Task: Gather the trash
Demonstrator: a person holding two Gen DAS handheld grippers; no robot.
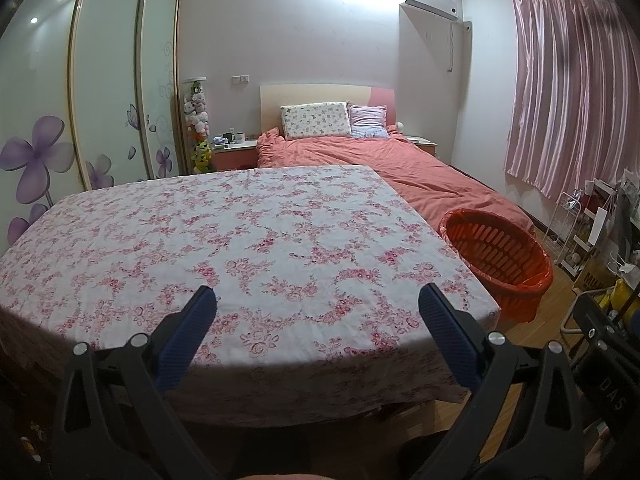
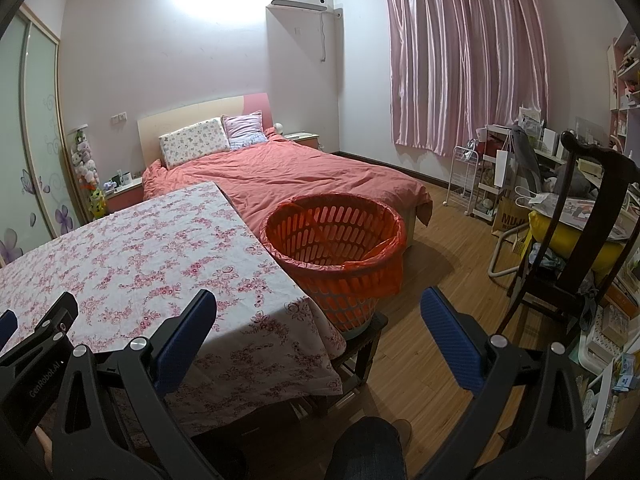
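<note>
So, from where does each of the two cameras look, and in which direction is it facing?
Left wrist: sits behind the open left claw, faces across the floral tablecloth toward the bed.
Right wrist: sits behind the open right claw, faces the orange basket beside the table; a knee shows below.
Both share tablecloth, basket, bed and pink curtain.

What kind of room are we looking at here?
A bedroom in someone's home, it seems: a bed with pillows, a sliding-door wardrobe and pink curtains. A cloth-covered table and an orange basket stand in front.
</note>
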